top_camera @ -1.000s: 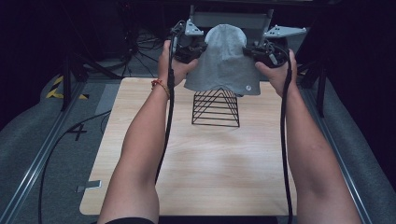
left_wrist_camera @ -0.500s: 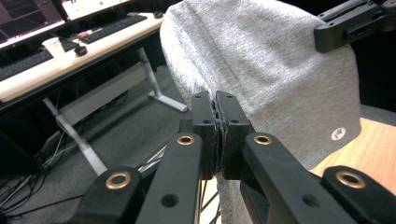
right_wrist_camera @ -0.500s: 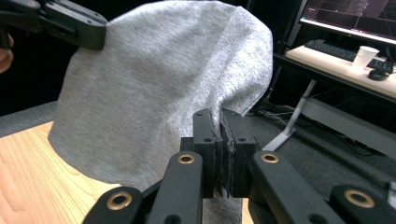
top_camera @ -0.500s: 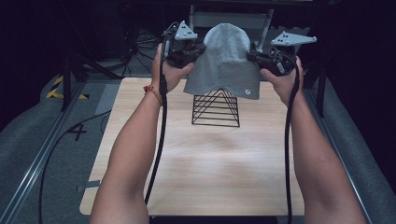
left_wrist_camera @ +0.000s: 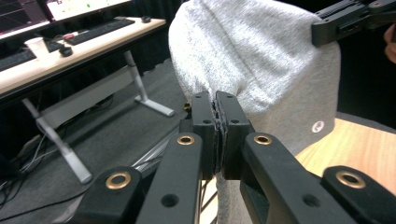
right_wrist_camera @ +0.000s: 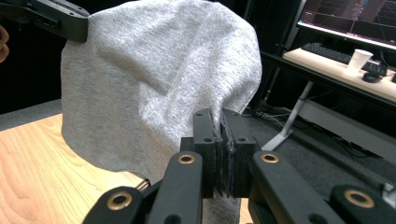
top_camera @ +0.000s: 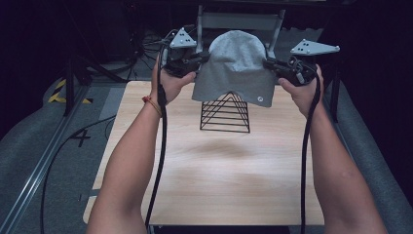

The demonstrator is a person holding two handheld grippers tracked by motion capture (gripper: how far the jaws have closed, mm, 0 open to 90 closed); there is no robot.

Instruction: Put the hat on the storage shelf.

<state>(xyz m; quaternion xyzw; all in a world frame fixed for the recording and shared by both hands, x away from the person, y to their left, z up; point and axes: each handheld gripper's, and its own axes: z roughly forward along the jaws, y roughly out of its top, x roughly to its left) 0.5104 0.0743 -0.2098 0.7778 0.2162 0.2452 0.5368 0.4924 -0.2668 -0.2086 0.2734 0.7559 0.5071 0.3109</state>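
1. Right below my hands sits the black wire rack (top_camera: 225, 113), standing on the far part of the wooden table (top_camera: 214, 170); its peak pokes up just under the lower edge of the grey hat (top_camera: 234, 66), and from above the hem overlaps the tip of it, though I cannot tell whether they touch.
2. Behind the table there is a grey metal frame (top_camera: 241, 20) close to the hat's crown, and off to the side a desk (left_wrist_camera: 79, 46) with keyboards and a paper cup (left_wrist_camera: 36, 46) on it, well apart from me.
3. Compared with half a second ago, the hat rides higher: more of the rack shows beneath the hem now, and both my hands have come up with it.
4. The hat also hangs more squarely between my grippers than it did a second ago, its round white badge (top_camera: 260, 100) low on the right side.
5. My left gripper (top_camera: 198, 59) has its jaws pressed together on the hat's left edge; in the left gripper view (left_wrist_camera: 217, 122) the cloth is pinched flat between them.
6. My right gripper (top_camera: 272, 64) is clamped on the opposite edge, fabric squeezed between the pads in the right gripper view (right_wrist_camera: 219, 140).
7. So the hat is held in the air, stretched between the two grips above the rack.
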